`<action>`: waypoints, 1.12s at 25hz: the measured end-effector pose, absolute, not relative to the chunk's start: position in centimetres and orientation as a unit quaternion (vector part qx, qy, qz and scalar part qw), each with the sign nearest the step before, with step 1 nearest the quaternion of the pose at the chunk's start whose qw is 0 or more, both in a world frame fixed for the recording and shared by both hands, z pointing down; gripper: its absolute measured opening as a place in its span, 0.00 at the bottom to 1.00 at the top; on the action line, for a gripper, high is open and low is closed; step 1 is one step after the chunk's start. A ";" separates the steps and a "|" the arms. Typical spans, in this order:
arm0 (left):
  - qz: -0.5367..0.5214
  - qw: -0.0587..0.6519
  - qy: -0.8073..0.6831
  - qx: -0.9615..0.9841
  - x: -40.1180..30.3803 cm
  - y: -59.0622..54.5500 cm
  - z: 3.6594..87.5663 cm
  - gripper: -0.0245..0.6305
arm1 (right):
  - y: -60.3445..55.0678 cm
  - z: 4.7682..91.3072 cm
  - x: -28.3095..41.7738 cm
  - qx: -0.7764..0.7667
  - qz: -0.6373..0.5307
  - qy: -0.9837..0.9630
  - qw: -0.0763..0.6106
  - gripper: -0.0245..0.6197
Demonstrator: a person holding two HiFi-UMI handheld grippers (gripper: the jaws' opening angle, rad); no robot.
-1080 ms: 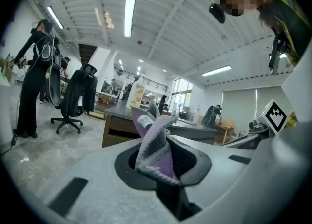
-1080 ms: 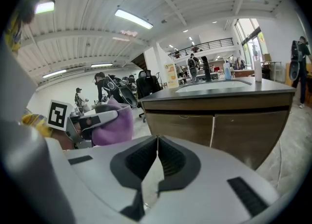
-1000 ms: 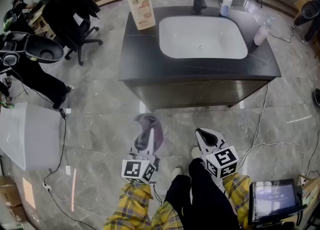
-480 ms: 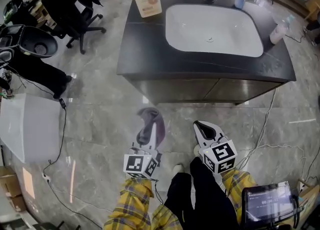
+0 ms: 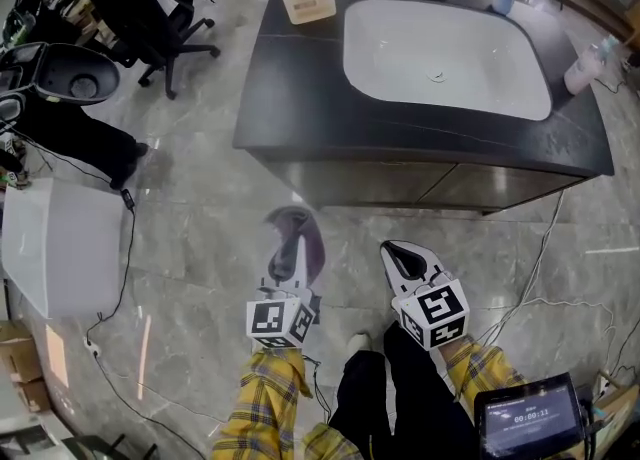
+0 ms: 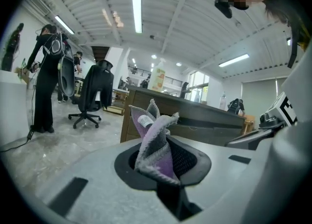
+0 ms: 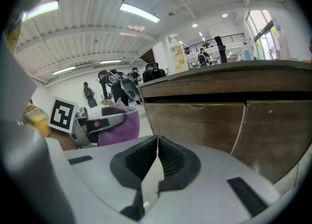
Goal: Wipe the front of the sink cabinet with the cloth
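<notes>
The left gripper [image 5: 292,260] is clamped on the cloth [image 5: 296,231], a purple and grey bunch standing up from between its jaws; the right gripper [image 5: 404,266] has its jaws together on nothing. Both hang low over the floor, near the cabinet [image 5: 400,186] but apart from it; the cloth touches no part of the front yet, so the wiping seems about to begin.

Risks, as I judge them: the cloth is pinched only at its lower folds, so dragging it along the front could pull it free or fold it over; the hard jaw tips might scrape the front if the cloth is pressed too flat; the cable [image 5: 530,268] on the floor at the right could catch a foot or the right gripper.

Counts: one cloth; two grippers; one sink [image 5: 440,53]; three bottles on the surface [image 5: 290,98]; two door panels across the cabinet front.
</notes>
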State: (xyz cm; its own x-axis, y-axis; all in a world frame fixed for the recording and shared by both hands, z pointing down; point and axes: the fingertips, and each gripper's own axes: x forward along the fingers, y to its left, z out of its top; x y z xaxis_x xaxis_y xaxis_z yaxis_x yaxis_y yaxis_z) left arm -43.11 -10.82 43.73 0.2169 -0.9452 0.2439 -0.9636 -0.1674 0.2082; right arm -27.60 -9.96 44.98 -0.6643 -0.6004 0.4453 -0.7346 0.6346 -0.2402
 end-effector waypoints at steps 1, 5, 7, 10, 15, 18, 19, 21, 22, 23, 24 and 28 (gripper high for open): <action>0.032 0.158 -0.627 0.762 -43.3 -11.1 44.1 0.11 | -10.2 45.3 -27.8 0.374 0.205 -0.889 0.164 0.05; 0.043 0.149 -0.630 0.761 -43.7 -12.5 45.0 0.11 | -11.0 46.3 -28.2 0.367 0.208 -0.891 0.167 0.05; 0.043 0.148 -0.636 0.756 -44.2 -13.3 45.1 0.11 | -11.2 46.6 -28.5 0.363 0.210 -0.892 0.168 0.05; 0.041 0.142 -0.649 0.747 -45.4 -14.7 45.2 0.11 | -11.7 47.0 -28.8 0.359 0.214 -0.893 0.169 0.05; 0.039 0.130 -0.669 0.731 -47.2 -17.2 45.2 0.11 | -12.7 47.6 -28.6 0.355 0.221 -0.893 0.169 0.05; 0.040 0.126 -0.679 0.722 -47.7 -18.6 45.6 0.11 | -13.9 48.2 -28.2 0.356 0.223 -0.892 0.167 0.05; 0.040 0.126 -0.679 0.722 -47.7 -19.0 45.8 0.11 | -14.2 48.3 -28.0 0.357 0.223 -0.892 0.165 0.05; 0.043 0.125 -0.676 0.725 -47.4 -19.4 46.0 0.11 | -14.8 48.3 -27.8 0.361 0.225 -0.890 0.163 0.05; 0.044 0.124 -0.674 0.727 -47.2 -19.7 46.1 0.11 | -15.0 48.3 -27.7 0.363 0.226 -0.890 0.161 0.05; 0.044 0.124 -0.672 0.729 -46.9 -19.9 46.2 0.11 | -15.1 48.3 -27.6 0.364 0.227 -0.889 0.159 0.05; 0.045 0.124 -0.669 0.731 -46.6 -20.1 46.2 0.11 | -15.3 48.3 -27.5 0.364 0.228 -0.889 0.158 0.05; 0.049 0.121 -0.658 0.742 -45.0 -20.7 46.6 0.11 | -15.7 48.1 -26.8 0.369 0.230 -0.888 0.152 0.05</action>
